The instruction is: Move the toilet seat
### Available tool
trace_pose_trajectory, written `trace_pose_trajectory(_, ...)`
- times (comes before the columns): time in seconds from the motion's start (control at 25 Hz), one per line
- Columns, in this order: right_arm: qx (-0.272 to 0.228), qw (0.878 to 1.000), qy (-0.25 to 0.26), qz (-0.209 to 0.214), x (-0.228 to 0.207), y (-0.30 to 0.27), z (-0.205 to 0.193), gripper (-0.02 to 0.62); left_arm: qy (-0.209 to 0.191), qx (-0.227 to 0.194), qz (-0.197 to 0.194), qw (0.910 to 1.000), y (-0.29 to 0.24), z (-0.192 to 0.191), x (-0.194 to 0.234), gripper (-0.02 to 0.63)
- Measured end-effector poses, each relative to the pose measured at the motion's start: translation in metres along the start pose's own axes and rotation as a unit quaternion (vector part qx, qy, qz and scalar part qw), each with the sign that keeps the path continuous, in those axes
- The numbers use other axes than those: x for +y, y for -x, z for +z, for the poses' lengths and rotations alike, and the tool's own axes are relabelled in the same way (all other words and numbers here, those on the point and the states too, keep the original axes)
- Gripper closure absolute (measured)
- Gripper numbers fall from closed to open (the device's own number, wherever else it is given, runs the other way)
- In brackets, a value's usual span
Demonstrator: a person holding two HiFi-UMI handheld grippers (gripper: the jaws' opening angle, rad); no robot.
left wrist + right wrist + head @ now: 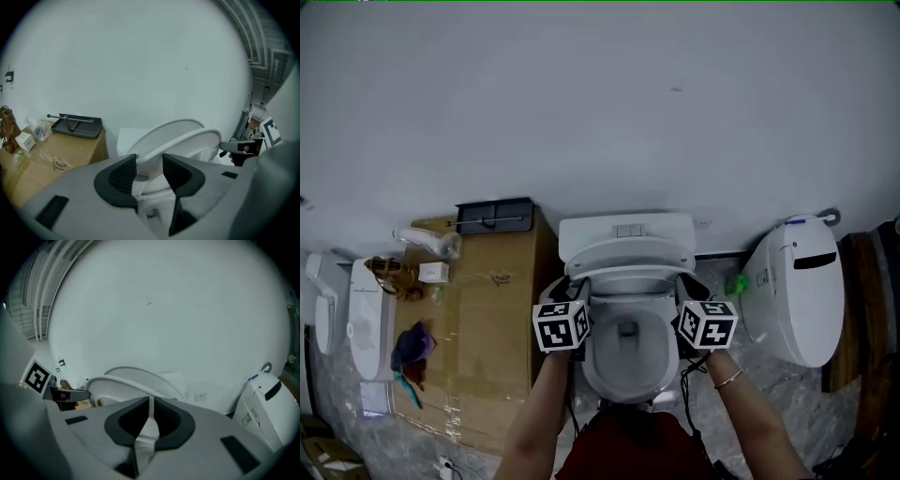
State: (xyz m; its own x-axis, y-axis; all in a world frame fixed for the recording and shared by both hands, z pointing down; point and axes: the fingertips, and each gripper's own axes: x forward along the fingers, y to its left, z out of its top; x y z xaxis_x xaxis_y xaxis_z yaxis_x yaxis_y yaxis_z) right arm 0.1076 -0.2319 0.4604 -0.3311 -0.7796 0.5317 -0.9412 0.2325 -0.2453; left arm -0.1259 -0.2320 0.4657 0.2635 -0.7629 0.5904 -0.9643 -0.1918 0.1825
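The white toilet (628, 361) stands in the middle against the wall, its tank (626, 230) behind. The toilet seat (628, 261) is tilted partway up off the bowl, with the lid (176, 125) raised a little further behind it. My left gripper (578, 286) holds the seat's left side; in the left gripper view the seat (187, 140) runs down into its wide-set jaws (149, 164). My right gripper (686, 284) is at the seat's right side. In the right gripper view the jaws (151, 408) are nearly together on the thin edge of the seat (117, 385).
A cardboard box (487, 319) stands left of the toilet with a black tray (495, 214), a small white box (433, 272) and a plastic bag on it. A second white toilet (797, 286) stands close on the right. A wall socket (200, 396) is behind.
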Motion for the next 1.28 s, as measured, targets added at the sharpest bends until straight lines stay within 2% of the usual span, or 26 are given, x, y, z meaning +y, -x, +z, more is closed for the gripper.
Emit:
trace_pose_trajectory(0.8, 0.005, 1.0, 0.009, -0.015, -0.007, -0.047, 0.023, 0.552, -0.014, -0.009, 0.012, 0.9998, -0.038, 0.027, 0.014, 0.411)
trace_pose_trajectory(1.12, -0.003, 1.0, 0.004, -0.013, -0.007, -0.043, 0.026, 0.552, -0.016, -0.007, 0.005, 0.9998, -0.036, 0.028, 0.012, 0.411)
trace_pose_trajectory(1.28, -0.025, 1.0, 0.004, 0.001, -0.001, -0.028, 0.037, 0.552, -0.017, -0.021, 0.002, 0.9996, -0.02, 0.028, 0.009, 0.445)
